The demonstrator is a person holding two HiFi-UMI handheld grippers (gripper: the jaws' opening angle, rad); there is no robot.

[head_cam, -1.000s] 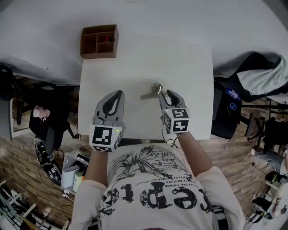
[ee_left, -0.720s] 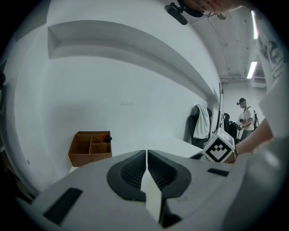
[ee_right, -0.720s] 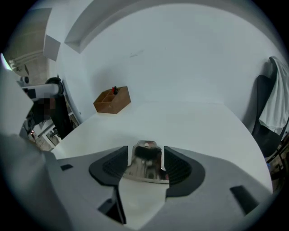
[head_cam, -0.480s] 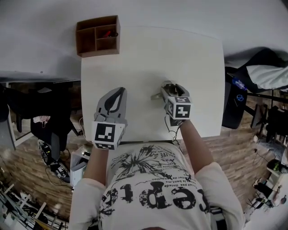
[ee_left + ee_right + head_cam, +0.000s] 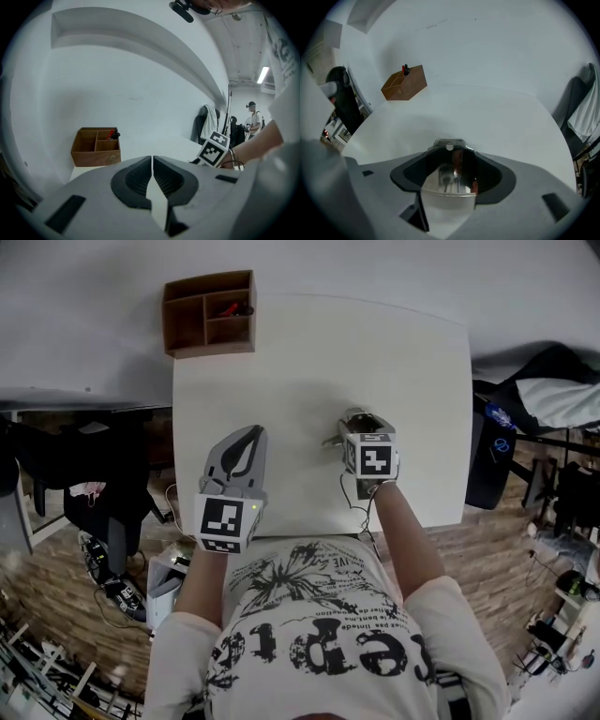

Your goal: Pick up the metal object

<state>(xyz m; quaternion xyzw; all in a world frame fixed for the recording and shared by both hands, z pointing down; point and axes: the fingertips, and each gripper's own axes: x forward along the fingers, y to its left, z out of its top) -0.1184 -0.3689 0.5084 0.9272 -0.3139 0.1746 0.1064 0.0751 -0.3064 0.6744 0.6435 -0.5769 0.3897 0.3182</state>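
The metal object (image 5: 332,438) is a shiny handle-like piece lying on the white table (image 5: 300,352), right of the middle. My right gripper (image 5: 362,420) points steeply down over it. In the right gripper view the metal object (image 5: 448,180) lies between the widely spread jaws of the right gripper (image 5: 450,154), which is open; the pads do not visibly press on it. My left gripper (image 5: 250,433) hovers over the table's near left part, shut and holding nothing. In the left gripper view the jaws of the left gripper (image 5: 153,160) meet along a thin line.
A brown wooden organiser box (image 5: 208,313) with red and black pens stands at the table's far left corner, also seen as the box (image 5: 95,146) and the box (image 5: 404,83). Chairs draped with dark clothes (image 5: 544,395) stand to the right. A person stands far off (image 5: 253,119).
My right gripper has moved forward and tipped down over the metal object, which now sits between its wider jaws. The left gripper has barely moved.
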